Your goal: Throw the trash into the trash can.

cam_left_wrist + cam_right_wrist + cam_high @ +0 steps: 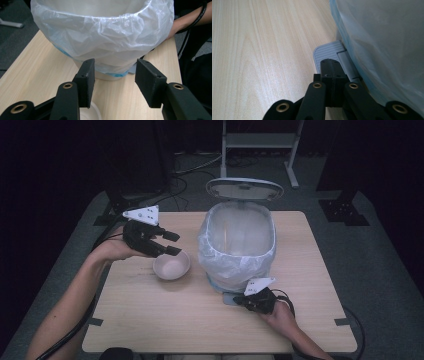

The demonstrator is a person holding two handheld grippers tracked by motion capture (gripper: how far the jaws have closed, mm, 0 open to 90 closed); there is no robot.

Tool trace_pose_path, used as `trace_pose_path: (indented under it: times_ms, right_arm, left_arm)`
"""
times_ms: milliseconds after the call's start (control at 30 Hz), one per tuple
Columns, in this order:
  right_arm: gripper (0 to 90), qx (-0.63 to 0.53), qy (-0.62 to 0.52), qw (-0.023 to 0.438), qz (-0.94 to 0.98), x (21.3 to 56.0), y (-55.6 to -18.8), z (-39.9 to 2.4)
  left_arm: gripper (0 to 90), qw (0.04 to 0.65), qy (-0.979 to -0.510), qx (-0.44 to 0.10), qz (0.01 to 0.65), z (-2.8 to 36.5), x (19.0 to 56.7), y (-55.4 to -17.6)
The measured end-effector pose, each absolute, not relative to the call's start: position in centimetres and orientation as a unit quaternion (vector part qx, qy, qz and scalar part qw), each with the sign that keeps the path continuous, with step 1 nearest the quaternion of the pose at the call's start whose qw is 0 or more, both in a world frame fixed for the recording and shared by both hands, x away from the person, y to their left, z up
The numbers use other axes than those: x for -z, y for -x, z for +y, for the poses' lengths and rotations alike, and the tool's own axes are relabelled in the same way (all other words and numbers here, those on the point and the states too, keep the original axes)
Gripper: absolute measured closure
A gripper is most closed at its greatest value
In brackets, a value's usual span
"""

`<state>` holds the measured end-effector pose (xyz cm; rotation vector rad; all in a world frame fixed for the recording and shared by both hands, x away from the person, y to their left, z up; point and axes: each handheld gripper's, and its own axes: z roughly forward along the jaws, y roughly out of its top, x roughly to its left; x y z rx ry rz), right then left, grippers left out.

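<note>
Where bin [237,245] crowds bowl [171,266], little room

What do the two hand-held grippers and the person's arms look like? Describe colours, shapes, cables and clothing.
Each hand-held gripper, left and right, is black, with two flat rectangular jaws on linked bars joined by brass-coloured pivots. A pale grey three-cornered plate with small dots tops each one. A black cable trails back from each along the forearm. The forearms are bare; no sleeves show.
</note>
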<state>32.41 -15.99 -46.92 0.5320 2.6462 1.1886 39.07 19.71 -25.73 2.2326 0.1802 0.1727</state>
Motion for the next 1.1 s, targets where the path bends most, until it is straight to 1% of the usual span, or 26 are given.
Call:
trace_pose_path:
  times_ms: [333, 600, 1100]
  right_arm:
    - [89.9, -0.401, -0.180, 0.095, 0.893, 46.9, -32.4, -16.0]
    - [89.9, -0.401, -0.182, 0.094, 0.893, 46.9, -32.4, -16.0]
    - [89.9, -0.402, -0.181, 0.091, 0.893, 46.9, -32.4, -16.0]
  left_arm:
    - [46.2, 0.429, -0.896, -0.066, 0.093, 21.0, 28.2, -39.8]
    - [43.1, 0.428, -0.896, -0.063, 0.096, 21.6, 29.9, -40.1]
    - [41.3, 0.434, -0.892, -0.050, 0.118, 22.6, 32.7, -40.8]
